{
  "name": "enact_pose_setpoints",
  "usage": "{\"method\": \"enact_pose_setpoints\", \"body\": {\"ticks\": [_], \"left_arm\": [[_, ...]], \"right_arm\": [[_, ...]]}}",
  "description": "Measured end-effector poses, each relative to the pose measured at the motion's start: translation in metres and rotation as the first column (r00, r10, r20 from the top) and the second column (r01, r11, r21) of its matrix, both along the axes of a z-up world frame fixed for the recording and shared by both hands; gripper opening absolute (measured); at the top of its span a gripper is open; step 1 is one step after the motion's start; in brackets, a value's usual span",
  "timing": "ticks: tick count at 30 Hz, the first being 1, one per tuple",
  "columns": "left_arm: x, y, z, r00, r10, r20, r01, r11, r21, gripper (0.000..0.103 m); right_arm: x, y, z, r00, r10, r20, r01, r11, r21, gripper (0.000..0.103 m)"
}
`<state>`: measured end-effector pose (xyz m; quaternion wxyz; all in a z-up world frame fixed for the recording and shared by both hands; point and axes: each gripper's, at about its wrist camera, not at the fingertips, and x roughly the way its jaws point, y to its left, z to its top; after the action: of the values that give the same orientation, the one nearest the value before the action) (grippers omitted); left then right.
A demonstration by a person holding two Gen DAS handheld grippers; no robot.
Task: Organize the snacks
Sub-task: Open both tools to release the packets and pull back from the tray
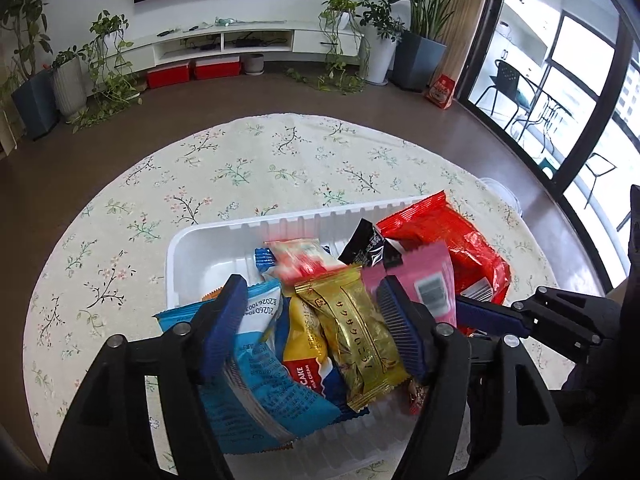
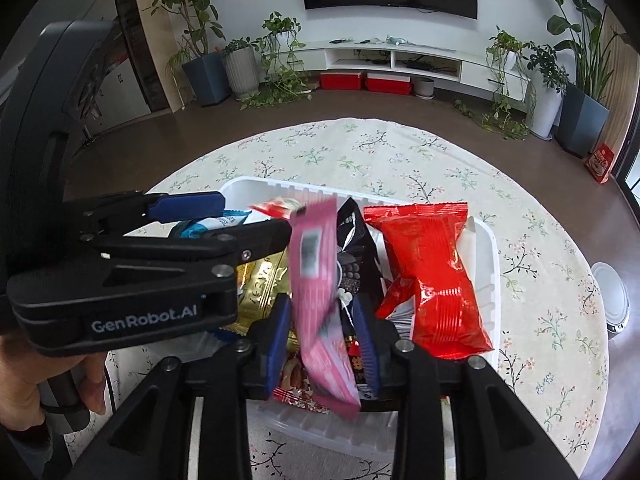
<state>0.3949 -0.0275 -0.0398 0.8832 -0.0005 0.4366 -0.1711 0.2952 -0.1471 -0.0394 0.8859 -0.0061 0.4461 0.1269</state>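
The pink packet stands on end between the fingers of the right tool, blurred and leaning away from the tool over the white tray; the fingers sit close on either side of it, but whether they are pinching it or have just let go I cannot tell. Just right of that tool's tips lies a black packet, and further right a red packet rests against the tray's right wall. The left tool hangs over the near-left part of the same tray with its fingers spread wide and gripping nothing; between them lie a gold packet and a yellow cake packet, and a blue packet passes under its left finger and spills over the near rim. The tray sits on a floral-clothed worktop. The step in hand looks to be settling the pink packet into the pile. To do it well, I would lower it until it lies flat on its neighbours before parting the fingers, keep the two tools from knocking together, and next tuck the overhanging blue packet inside the rim.
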Motion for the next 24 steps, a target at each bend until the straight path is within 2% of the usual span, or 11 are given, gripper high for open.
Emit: {"method": "enact_pose_setpoints", "body": {"ticks": [4,9,13,16,18,20,22,24], "left_arm": [[-0.007,0.004,0.006,1.000,0.007,0.016,-0.007,1.000,-0.017,0.067],[-0.023,0.007,0.023,0.997,0.032,0.065,-0.029,0.999,-0.042,0.076],[-0.054,0.014,0.046,0.987,0.048,0.151,-0.040,0.998,-0.052,0.103],[-0.090,0.017,0.062,0.971,0.044,0.234,-0.037,0.999,-0.036,0.103],[-0.119,0.015,0.067,0.960,0.031,0.279,-0.027,0.999,-0.020,0.103],[-0.149,0.013,0.067,0.958,0.010,0.287,-0.003,1.000,-0.027,0.103],[-0.182,0.013,0.062,0.959,0.066,0.276,-0.071,0.997,0.010,0.103],[-0.213,0.014,0.058,0.944,0.161,0.287,-0.187,0.980,0.064,0.103]], "right_arm": [[-0.005,0.001,0.004,1.000,-0.002,0.015,0.002,1.000,0.000,0.040],[-0.015,-0.001,0.013,0.999,-0.028,0.038,0.027,0.999,0.017,0.043],[-0.040,-0.012,0.035,0.991,-0.056,0.118,0.047,0.996,0.072,0.062],[-0.072,-0.023,0.049,0.978,-0.072,0.196,0.044,0.989,0.142,0.083],[-0.093,-0.029,0.052,0.969,-0.096,0.229,0.061,0.986,0.155,0.089],[-0.109,-0.034,0.050,0.966,-0.108,0.234,0.071,0.984,0.160,0.095],[-0.126,-0.041,0.045,0.964,-0.133,0.229,0.095,0.981,0.170,0.098],[-0.141,-0.047,0.038,0.966,-0.159,0.206,0.121,0.975,0.184,0.098]]}}
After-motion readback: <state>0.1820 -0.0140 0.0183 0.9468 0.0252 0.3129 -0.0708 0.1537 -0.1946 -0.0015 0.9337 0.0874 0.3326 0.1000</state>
